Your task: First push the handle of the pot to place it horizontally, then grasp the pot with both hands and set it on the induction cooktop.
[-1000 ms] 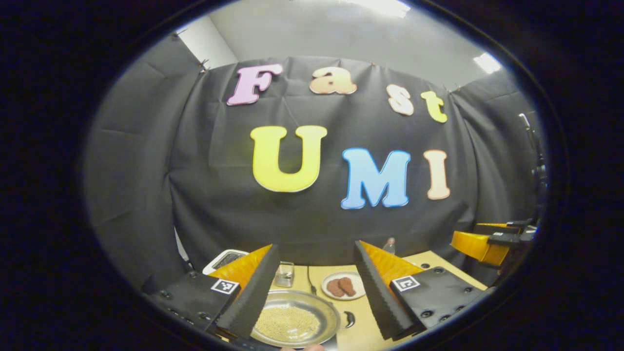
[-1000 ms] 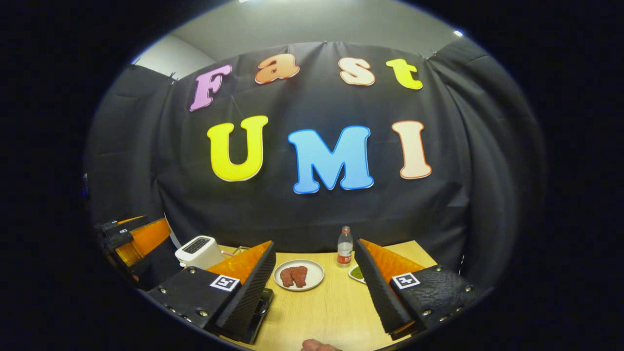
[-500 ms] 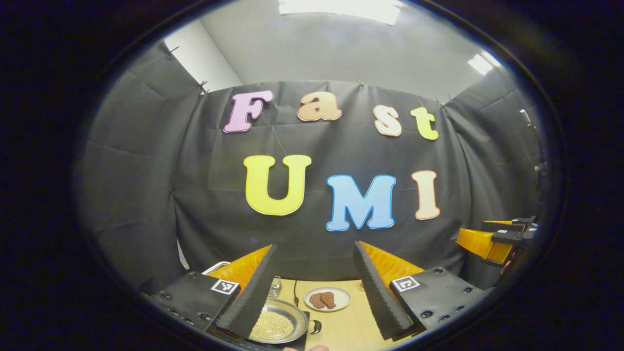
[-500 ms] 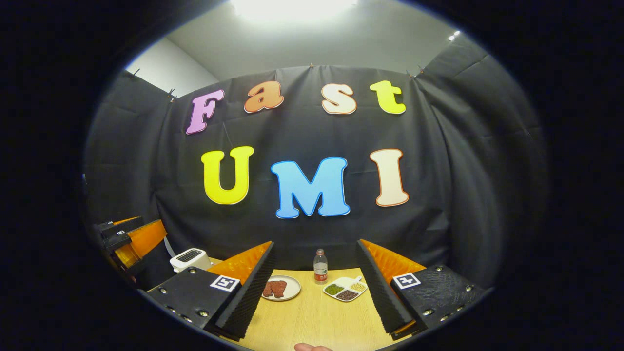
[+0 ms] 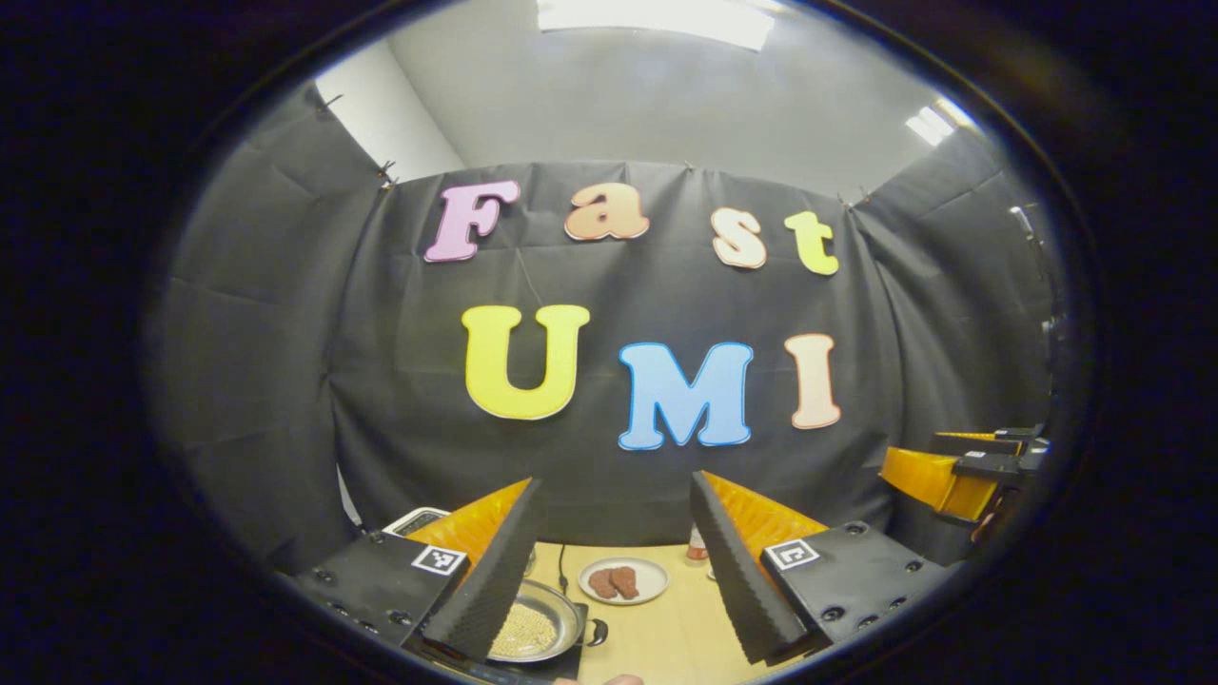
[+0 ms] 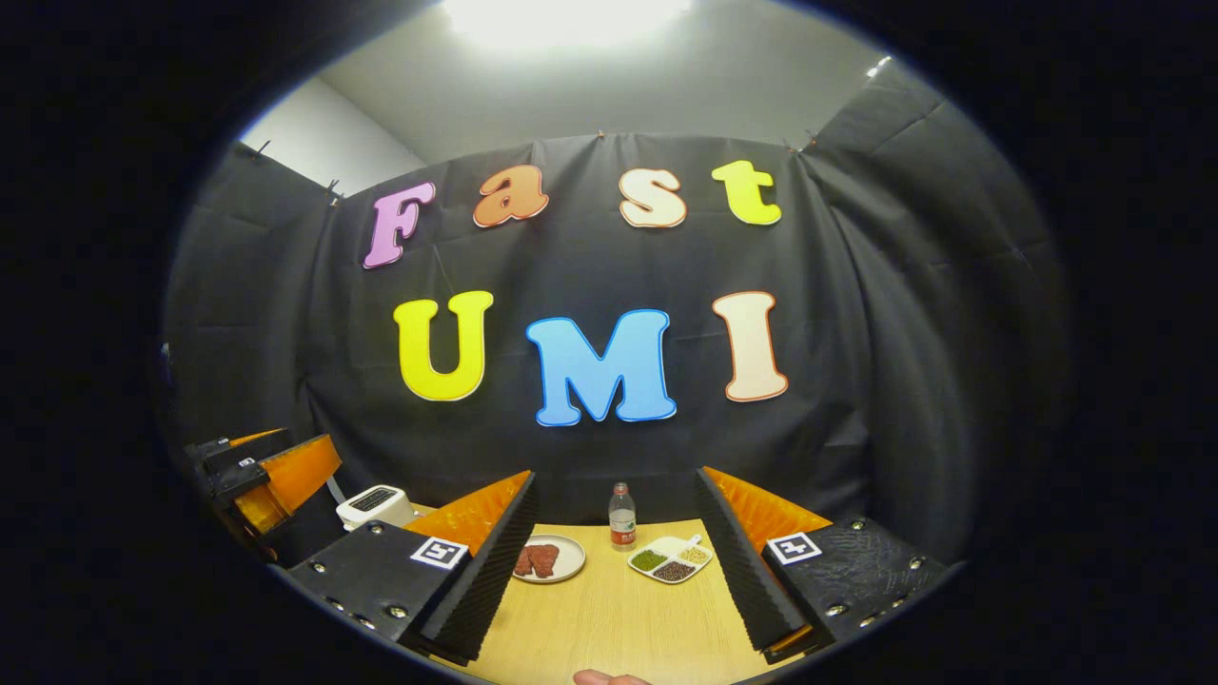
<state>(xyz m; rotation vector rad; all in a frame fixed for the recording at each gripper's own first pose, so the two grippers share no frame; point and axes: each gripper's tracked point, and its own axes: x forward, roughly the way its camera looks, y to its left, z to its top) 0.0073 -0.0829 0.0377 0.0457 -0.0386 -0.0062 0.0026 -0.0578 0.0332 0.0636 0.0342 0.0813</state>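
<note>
silver pot (image 5: 545, 628), pale wooden table (image 6: 609, 623)

On the wooden table (image 6: 609, 618), a plate of meat (image 6: 542, 558), a bottle (image 6: 621, 517), a divided dish of beans (image 6: 672, 559); a white toaster (image 6: 373, 504) far left.

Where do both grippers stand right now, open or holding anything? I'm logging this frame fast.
Left gripper: open, holding nothing, above the pot.
Right gripper: open, holding nothing, above the table.
</note>
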